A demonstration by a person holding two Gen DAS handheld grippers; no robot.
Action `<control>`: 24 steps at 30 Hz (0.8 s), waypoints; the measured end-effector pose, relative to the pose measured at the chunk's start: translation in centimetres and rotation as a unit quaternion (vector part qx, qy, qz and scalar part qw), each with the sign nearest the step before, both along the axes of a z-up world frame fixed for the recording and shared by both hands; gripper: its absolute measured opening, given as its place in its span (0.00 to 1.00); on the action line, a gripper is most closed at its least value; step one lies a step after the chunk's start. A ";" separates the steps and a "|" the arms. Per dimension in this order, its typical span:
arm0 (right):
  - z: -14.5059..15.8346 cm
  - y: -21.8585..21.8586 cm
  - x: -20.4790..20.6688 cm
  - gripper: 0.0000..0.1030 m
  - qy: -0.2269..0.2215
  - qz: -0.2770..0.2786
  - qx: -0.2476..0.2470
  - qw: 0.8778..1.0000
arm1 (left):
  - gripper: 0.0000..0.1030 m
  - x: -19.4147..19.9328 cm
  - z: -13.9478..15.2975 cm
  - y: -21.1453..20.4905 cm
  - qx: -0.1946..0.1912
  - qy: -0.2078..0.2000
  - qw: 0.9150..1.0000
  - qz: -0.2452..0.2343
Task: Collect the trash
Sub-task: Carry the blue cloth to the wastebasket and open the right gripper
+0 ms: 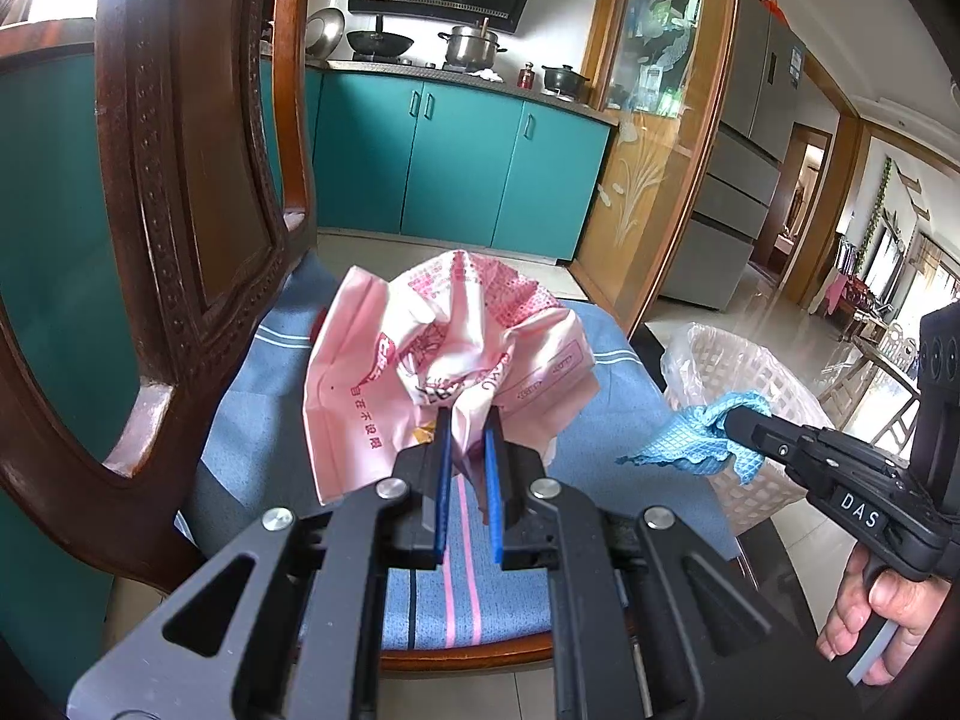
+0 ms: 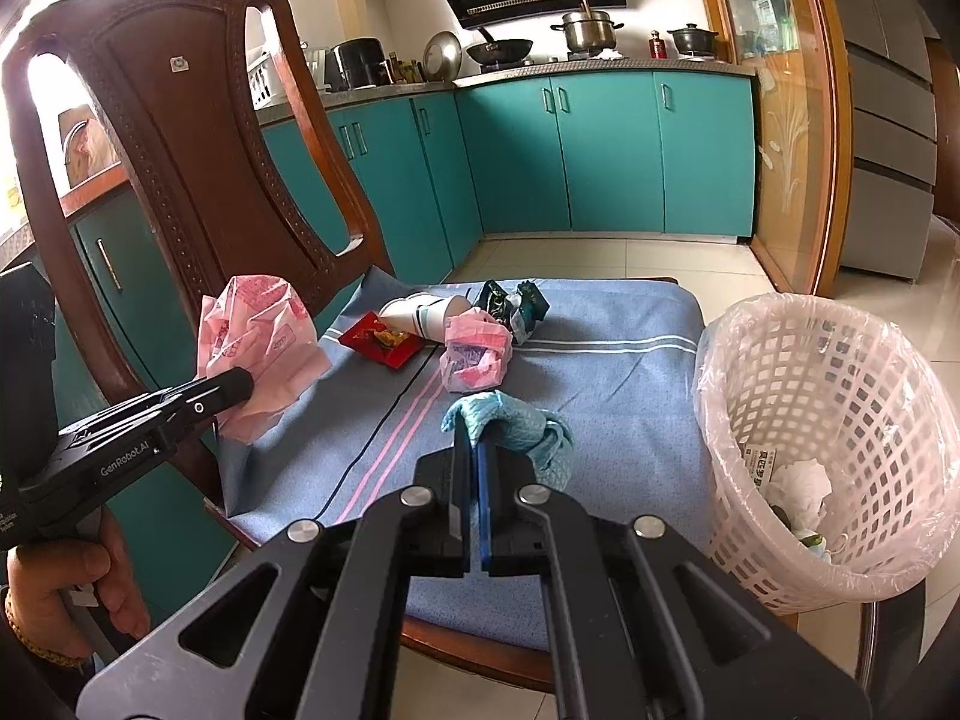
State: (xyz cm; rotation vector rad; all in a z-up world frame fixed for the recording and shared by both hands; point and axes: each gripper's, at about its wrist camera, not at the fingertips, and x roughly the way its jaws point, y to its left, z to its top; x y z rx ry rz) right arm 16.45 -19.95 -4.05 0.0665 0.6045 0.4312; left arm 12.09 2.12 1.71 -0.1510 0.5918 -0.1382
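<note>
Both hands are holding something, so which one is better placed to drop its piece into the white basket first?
Probably the right. Its blue cloth hangs by the basket rim; the left's pink bag is across the chair.

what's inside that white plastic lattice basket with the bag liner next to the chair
Inside the white lattice waste basket, low down, lie a crumpled white tissue, a printed paper scrap and something green. The basket's near wall hides the bottom.

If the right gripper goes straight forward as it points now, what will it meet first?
Probably the small pink crumpled bag on the chair's blue cushion. The right gripper, shut on a blue cloth, points at it; depth is uncertain.
</note>
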 end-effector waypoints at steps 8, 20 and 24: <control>0.0 0.0 0.0 0.02 -0.001 0.000 0.000 1.000 | 0.11 0.1 0.0 -0.2 0.001 0.004 1.000 -0.002; 2.1 -6.9 1.8 0.02 -0.036 -0.102 0.005 0.994 | 0.11 0.0 -0.1 -0.3 0.000 0.007 1.000 -0.003; 1.9 -11.2 3.0 0.02 -0.032 -0.159 0.011 0.987 | 0.11 0.1 -0.1 -0.5 0.001 0.008 1.000 -0.005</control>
